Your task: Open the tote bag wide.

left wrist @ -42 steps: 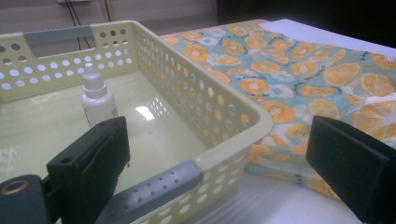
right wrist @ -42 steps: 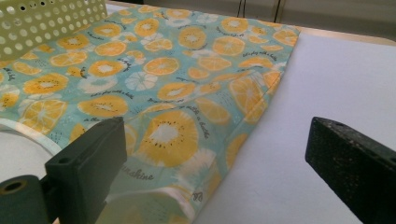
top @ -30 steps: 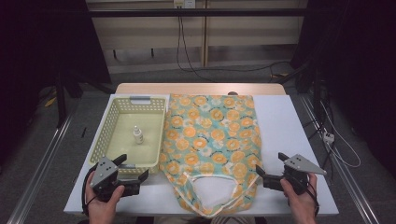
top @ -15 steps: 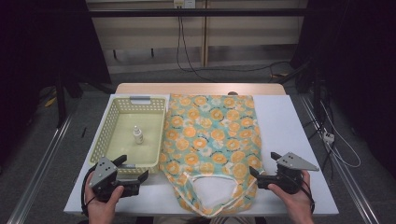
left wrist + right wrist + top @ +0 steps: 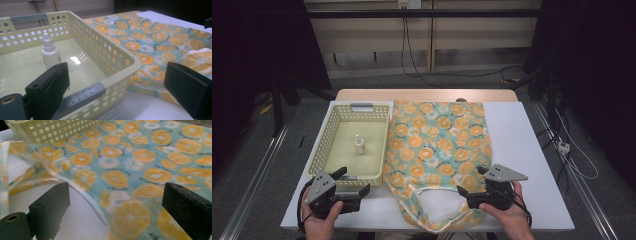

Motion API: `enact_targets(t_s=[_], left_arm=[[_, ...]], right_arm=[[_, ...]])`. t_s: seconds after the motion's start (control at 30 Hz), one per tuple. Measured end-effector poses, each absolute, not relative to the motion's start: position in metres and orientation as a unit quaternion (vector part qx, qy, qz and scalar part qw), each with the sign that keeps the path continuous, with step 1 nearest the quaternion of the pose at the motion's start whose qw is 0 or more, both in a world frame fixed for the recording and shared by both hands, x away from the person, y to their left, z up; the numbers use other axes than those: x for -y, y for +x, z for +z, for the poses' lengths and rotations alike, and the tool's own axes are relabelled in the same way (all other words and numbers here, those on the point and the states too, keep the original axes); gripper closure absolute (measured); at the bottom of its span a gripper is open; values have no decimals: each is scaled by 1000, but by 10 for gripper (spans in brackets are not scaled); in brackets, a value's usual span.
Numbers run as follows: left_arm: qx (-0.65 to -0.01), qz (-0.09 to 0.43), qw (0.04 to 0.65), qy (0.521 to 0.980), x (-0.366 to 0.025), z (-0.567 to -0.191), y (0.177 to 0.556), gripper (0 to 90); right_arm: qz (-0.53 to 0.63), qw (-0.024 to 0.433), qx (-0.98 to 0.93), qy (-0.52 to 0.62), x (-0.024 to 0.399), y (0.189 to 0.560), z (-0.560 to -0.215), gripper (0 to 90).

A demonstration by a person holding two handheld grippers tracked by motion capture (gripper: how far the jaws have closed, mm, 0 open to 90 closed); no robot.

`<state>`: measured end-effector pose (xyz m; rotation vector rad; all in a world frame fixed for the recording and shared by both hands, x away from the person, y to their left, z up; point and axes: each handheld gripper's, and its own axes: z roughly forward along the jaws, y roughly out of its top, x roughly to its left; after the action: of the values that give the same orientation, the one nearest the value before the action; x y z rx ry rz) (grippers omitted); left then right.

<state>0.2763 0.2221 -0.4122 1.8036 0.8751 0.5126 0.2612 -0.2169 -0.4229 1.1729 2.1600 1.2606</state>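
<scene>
1. The right hand-held gripper (image 5: pixel 464 191) has moved inward over the last second, from off the right edge of the bag (image 5: pixel 439 150) onto its near right corner. Its jaws now sit over the printed cloth, next to the handle loop (image 5: pixel 437 192).
2. Its jaws stand wide apart and hold nothing. In the right gripper view the pale trim of the bag's mouth (image 5: pixel 82 192) runs just ahead of them, passing closest to the left-hand jaw, with orange-print fabric spread between and beyond both.
3. The left hand-held gripper (image 5: pixel 364 190) has hardly shifted. It rests on the worktop (image 5: pixel 532 165) with jaws apart and empty, close in front of the basket (image 5: pixel 328 140). The basket's near rim and grey handle lie between its jaws in the left gripper view.
4. A small bottle (image 5: pixel 50 53) stands upright inside the basket, beyond the left hand-held gripper and well apart from the bag.
5. The bag lies flat on the worktop, mouth towards the person, its left edge just beside the basket.
6. My reading: the right side is lining up to pinch the bag's rim or handle, probably to open it. No grasp is made yet, and the left side looks to be waiting.
</scene>
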Motion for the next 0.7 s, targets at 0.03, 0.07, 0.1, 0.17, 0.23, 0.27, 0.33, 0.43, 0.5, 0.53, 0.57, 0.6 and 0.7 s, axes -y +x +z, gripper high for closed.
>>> enact_targets(t_s=[0.03,0.07,0.1,0.17,0.23,0.27,0.33,0.43,0.5,0.53,0.57,0.6,0.7], left_arm=[[-364,212,512,749,-222,-412,277,62],[-364,211,512,749,-222,-413,277,61],[-366,210,512,748,-222,-413,277,61],[-365,210,509,751,-221,-413,277,62],[-364,210,510,750,-221,-413,276,62],[-364,210,511,750,-220,-413,276,62],[-364,211,510,750,-220,-413,276,62],[-361,210,510,752,-220,-413,276,62],[-362,210,511,751,-220,-413,276,62],[-362,210,511,751,-220,-413,276,62],[-362,210,511,751,-220,-413,276,62],[-361,210,511,751,-220,-413,276,62],[-361,210,511,751,-220,-413,275,62]], right_arm=[[447,182,-772,414,213,262,-423,81],[445,178,-776,411,210,263,-422,84],[441,178,-780,407,206,263,-422,83],[435,175,-789,397,200,263,-421,89],[431,164,-797,389,195,262,-420,101],[432,159,-801,383,192,261,-419,102],[431,154,-807,374,186,259,-418,108],[426,149,-820,352,176,255,-415,111],[423,146,-826,343,169,251,-411,113],[419,145,-831,334,165,249,-409,113],[418,142,-837,325,162,246,-408,113],[416,136,-841,319,159,243,-407,114],[408,120,-855,296,151,235,-406,124]])
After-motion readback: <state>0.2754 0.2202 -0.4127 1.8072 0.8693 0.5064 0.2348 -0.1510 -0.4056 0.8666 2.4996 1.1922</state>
